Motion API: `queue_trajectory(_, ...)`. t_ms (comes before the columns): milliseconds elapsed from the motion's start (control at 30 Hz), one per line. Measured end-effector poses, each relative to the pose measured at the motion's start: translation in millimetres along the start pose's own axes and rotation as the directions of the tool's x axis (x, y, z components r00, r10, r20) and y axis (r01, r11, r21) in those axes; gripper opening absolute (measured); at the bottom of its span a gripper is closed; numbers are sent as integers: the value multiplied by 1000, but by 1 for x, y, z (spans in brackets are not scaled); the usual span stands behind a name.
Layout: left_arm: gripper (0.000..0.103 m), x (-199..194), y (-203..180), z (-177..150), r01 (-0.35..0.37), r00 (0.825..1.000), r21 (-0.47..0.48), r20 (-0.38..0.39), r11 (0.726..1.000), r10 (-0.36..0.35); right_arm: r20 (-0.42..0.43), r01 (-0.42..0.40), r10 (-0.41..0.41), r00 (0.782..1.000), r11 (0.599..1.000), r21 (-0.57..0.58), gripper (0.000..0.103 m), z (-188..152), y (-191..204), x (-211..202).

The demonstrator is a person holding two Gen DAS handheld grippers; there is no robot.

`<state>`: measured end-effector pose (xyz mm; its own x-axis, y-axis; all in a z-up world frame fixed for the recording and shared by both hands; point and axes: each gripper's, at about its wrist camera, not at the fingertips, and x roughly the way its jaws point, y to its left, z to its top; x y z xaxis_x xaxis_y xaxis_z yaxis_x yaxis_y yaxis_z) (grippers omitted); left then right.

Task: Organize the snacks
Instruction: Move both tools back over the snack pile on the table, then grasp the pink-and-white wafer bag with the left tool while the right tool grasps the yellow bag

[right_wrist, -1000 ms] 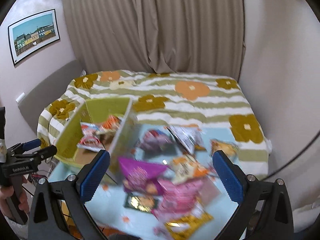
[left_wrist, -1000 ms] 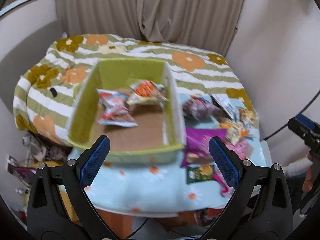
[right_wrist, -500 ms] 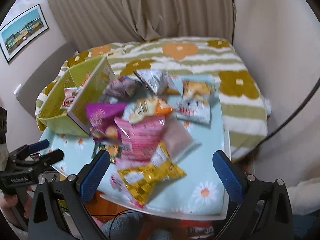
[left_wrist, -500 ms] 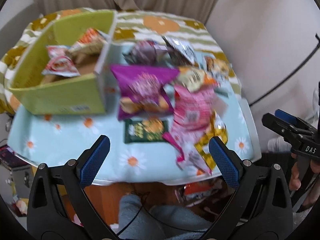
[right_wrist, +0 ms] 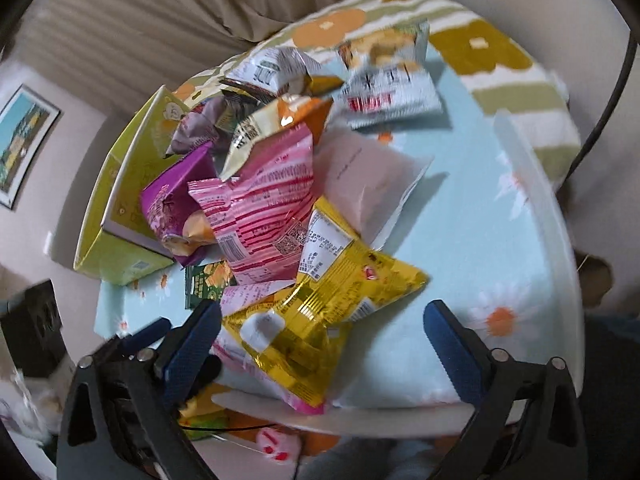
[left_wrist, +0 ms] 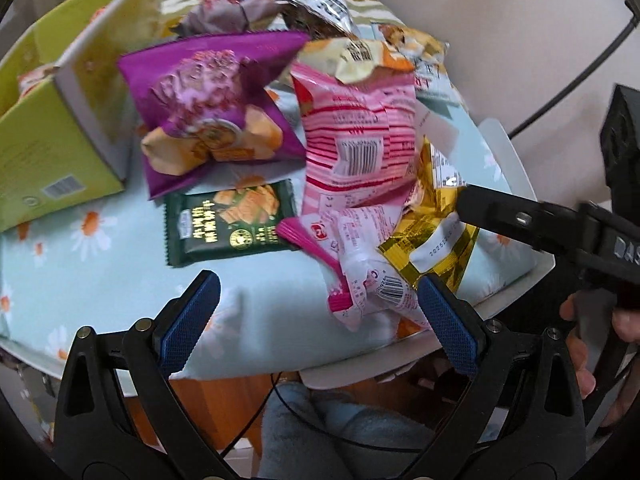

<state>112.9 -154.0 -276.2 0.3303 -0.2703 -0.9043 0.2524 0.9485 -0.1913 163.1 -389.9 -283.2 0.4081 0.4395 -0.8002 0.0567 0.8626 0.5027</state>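
**Snack heap beside the box, both tongs spread and empty**

The yellow bag [right_wrist: 332, 300] lies at the near edge of the heap, its long axis running from 7 o'clock to 2 o'clock in the right wrist view, printed back upward. The striped pink bag [left_wrist: 356, 136] overlaps it at 11 o'clock, barcode side up, long axis toward 12 o'clock in the left wrist view. A purple bag [left_wrist: 208, 104] leans on the wall of the green box [left_wrist: 44, 148], which stands at 10 o'clock of the heap. One dark green packet [left_wrist: 228, 220] lies flat just beside the purple bag at 6 o'clock. At least four more packets are piled behind; blur prevents an exact count. All rest on a pale blue daisy tablecloth [left_wrist: 100, 280]; behind it are a flowered, striped bedspread [right_wrist: 480, 44], a beige curtain [right_wrist: 160, 12] and one framed picture [right_wrist: 24, 140]. The left gripper [left_wrist: 320, 316] and right gripper [right_wrist: 322, 340] each hover over the near edge with jaws wide apart, gripping nothing.
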Motion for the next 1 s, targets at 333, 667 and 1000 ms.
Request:
queue_trajectory(333, 94, 15, -1, 0, 31, 999, 21, -11, 999, -31, -60, -57, 68, 996, 986, 159, 50, -1, -16, 32)
queue_trajectory(667, 94, 29, -22, 11, 55, 998, 54, -24, 997, -54, -35, 3, 1, 999, 991, 132, 38, 1, -40, 14)
queue_trajectory(1000, 94, 63, -48, 23, 10, 996, 62, -87, 998, -4, -17, 145, -144, 989, 989, 23, 38, 1, -64, -9)
